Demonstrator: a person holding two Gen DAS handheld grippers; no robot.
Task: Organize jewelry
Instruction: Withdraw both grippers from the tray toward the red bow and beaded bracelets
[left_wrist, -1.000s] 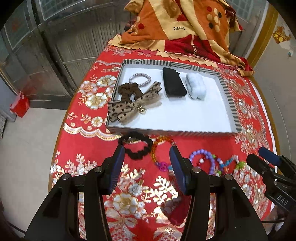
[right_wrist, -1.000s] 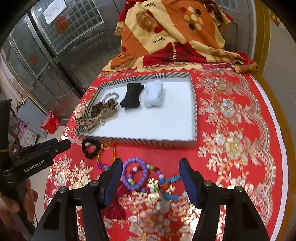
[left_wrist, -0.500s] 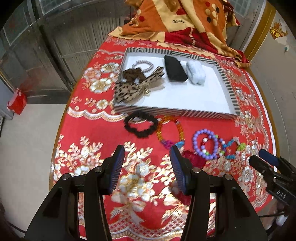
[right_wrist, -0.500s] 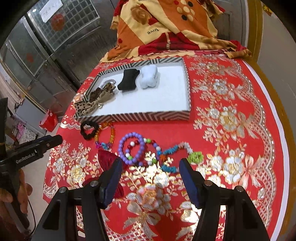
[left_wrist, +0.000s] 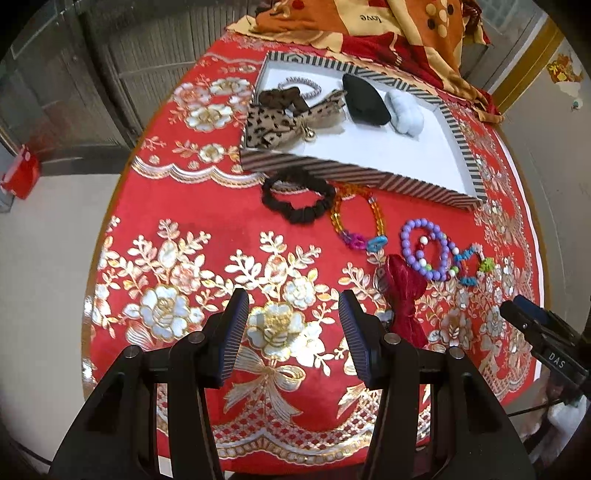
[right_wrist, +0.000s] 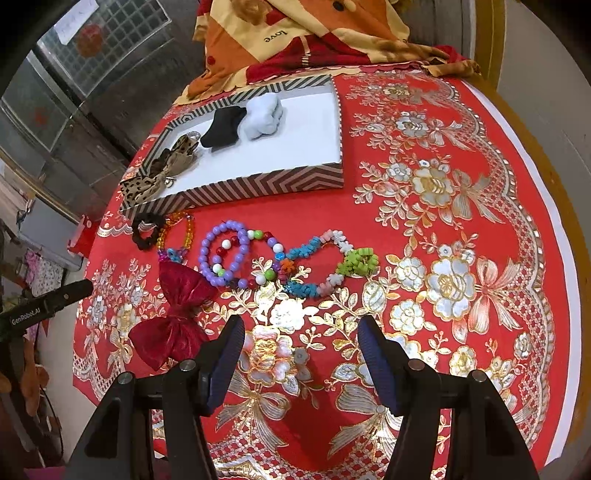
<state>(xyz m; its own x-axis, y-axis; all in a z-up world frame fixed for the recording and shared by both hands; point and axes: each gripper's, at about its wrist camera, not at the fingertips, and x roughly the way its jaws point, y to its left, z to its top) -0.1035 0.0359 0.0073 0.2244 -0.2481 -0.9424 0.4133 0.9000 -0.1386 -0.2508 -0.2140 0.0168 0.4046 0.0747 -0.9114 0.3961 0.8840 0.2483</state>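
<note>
- Step in hand, as I judge it: picking one of the loose pieces off the bench and carrying it into the striped tray.
- The loose jewelry lies in a row on the red cloth just in front of the tray: a black scrunchie touching the tray's near wall, an orange bead bracelet beside it, a purple bead bracelet, a string of mixed coloured beads, and a red bow nearest the tools.
- The tray already holds a leopard bow, a black piece and a pale blue piece; much of its white floor is bare.
- To do it well: come down over one piece only. The purple bracelet overlaps the mixed string, so pinch a single strand at an outer edge, or both may lift together.
- Left tool: fingers apart, nothing between them, above bare cloth, short of the bow.
- Right tool: fingers apart, holding nothing, above the cloth near the bead string without touching it.
</note>
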